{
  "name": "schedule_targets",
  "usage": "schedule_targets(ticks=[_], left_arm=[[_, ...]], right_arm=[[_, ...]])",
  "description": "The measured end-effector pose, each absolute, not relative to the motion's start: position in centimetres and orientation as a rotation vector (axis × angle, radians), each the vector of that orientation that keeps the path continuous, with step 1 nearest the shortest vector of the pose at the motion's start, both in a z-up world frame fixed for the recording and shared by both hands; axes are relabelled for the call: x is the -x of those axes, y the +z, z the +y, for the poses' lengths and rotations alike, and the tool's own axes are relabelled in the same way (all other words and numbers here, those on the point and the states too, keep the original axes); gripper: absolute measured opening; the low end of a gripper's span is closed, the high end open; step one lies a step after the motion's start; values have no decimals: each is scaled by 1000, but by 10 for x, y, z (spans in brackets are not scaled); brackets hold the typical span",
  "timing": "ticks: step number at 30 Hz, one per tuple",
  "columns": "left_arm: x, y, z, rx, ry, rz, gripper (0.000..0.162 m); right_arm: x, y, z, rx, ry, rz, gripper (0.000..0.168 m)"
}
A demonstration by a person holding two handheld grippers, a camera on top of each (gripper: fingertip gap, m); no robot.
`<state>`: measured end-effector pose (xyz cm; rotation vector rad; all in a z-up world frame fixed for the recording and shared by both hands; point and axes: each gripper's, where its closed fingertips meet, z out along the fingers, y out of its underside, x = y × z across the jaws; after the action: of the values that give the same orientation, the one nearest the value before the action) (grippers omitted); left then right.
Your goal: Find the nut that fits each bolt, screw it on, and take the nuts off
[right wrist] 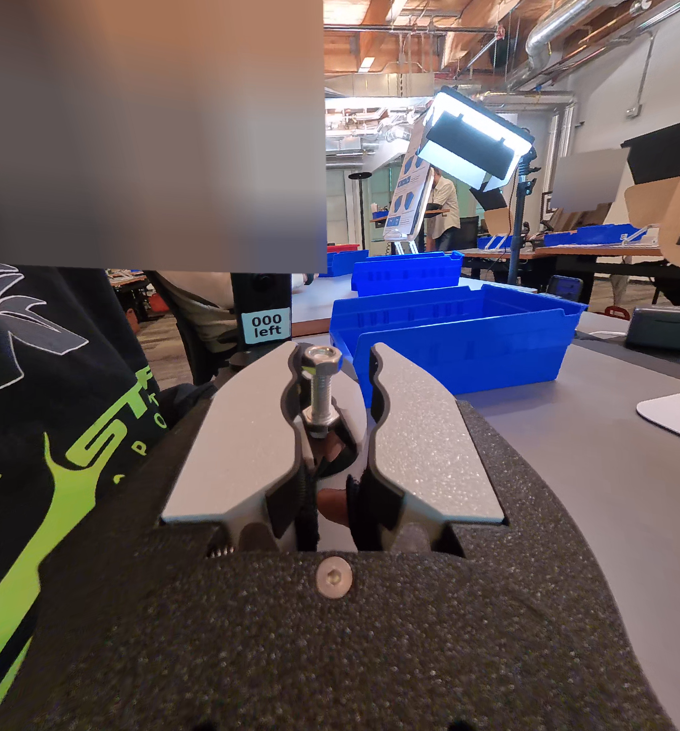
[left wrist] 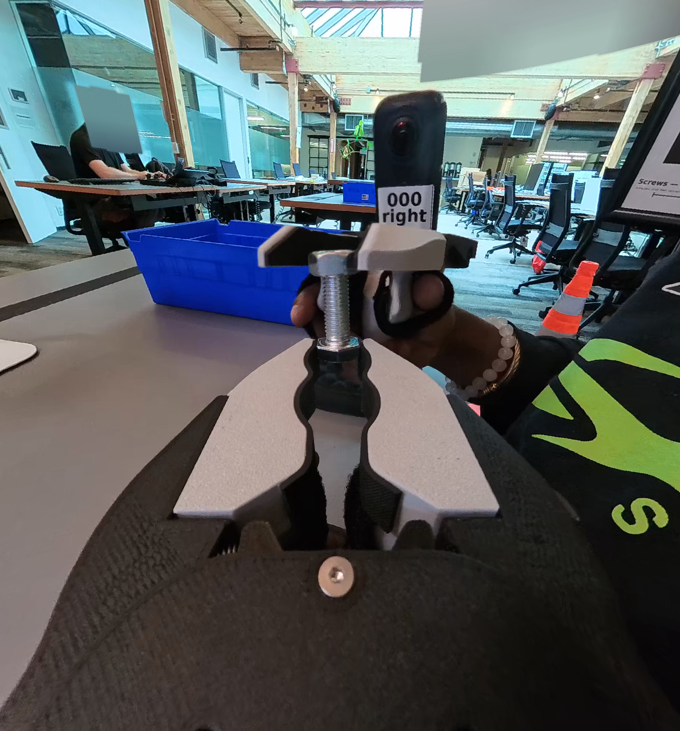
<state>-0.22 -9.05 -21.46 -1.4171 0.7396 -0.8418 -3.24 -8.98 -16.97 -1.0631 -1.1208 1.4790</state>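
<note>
A silver bolt (left wrist: 333, 304) stands upright above the grey table, head up. A hex nut (left wrist: 337, 348) sits low on its thread. My left gripper (left wrist: 337, 346) is shut on the nut, one fingertip on each side. My right gripper (left wrist: 322, 253) is at the bolt head (left wrist: 330, 260). In the right wrist view the bolt head (right wrist: 322, 358) lies against the left finger of my right gripper (right wrist: 336, 352), with a gap to the right finger, so it is open. The nut (right wrist: 320, 419) shows below, held in the left gripper (right wrist: 322, 425).
A blue bin (left wrist: 211, 273) stands on the grey table (left wrist: 93, 395) just behind the grippers; it also shows in the right wrist view (right wrist: 469, 348). A white pad (right wrist: 678, 415) and a dark case (right wrist: 664, 328) lie to the side. An orange cone (left wrist: 571, 300) stands on the floor. Left tips to right tips: about 5 centimeters.
</note>
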Motion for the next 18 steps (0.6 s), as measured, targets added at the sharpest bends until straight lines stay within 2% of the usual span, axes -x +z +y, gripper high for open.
schedule_targets(ticks=[3,8,10,18], left_arm=[[3,-214,-90,1417,-846,733,18],[3,-214,-91,1413,-845,737,18],[3,-214,-90,1414,-846,738,18],[2,-215,-90,1419,-839,739,18]], right_arm=[[23,-169,-87,1056,1462,-1117,31],[11,-171,-76,1071,1415,-1082,13],[8,-169,-74,1067,1418,-1070,12],[28,-164,-88,1044,1471,-1095,39]])
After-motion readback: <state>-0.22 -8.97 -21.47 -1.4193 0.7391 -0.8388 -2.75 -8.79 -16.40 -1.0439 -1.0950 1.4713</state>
